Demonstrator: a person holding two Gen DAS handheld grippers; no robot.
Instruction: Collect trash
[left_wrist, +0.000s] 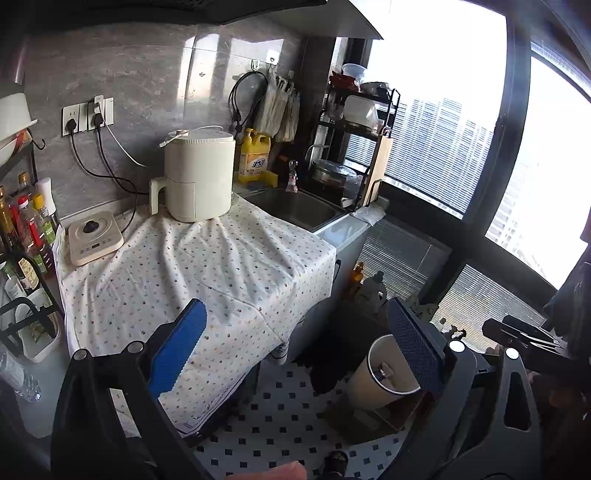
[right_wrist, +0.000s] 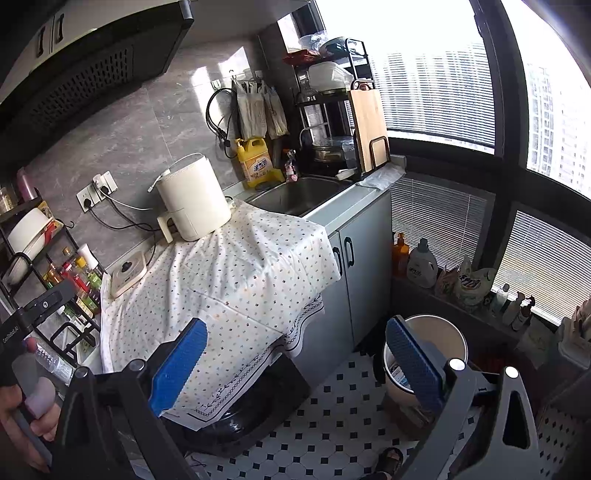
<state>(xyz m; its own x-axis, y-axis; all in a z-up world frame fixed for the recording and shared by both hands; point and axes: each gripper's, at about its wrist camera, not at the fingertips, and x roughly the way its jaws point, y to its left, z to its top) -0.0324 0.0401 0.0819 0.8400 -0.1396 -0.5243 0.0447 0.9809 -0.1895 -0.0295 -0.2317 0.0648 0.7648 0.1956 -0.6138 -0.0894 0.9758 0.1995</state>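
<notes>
A round beige trash bin (left_wrist: 369, 386) stands on the tiled floor by the window, with a small item lying inside it. In the right wrist view the bin (right_wrist: 437, 332) sits partly behind my right finger. My left gripper (left_wrist: 295, 350) is open and holds nothing, hovering over the front edge of the dotted tablecloth (left_wrist: 207, 266). My right gripper (right_wrist: 295, 365) is also open and holds nothing, between the cloth's corner (right_wrist: 240, 280) and the bin. A clear plastic bottle (right_wrist: 51, 362) lies at the counter's left end. No loose trash shows on the cloth.
A white air fryer (left_wrist: 199, 177) and a small cooker (left_wrist: 94, 236) stand on the cloth, with a sink (left_wrist: 295, 206) behind. A rack of bottles (left_wrist: 26, 229) is at left. Detergent bottles (right_wrist: 421, 264) line the window sill. A sandalled foot (right_wrist: 391, 458) is on the floor.
</notes>
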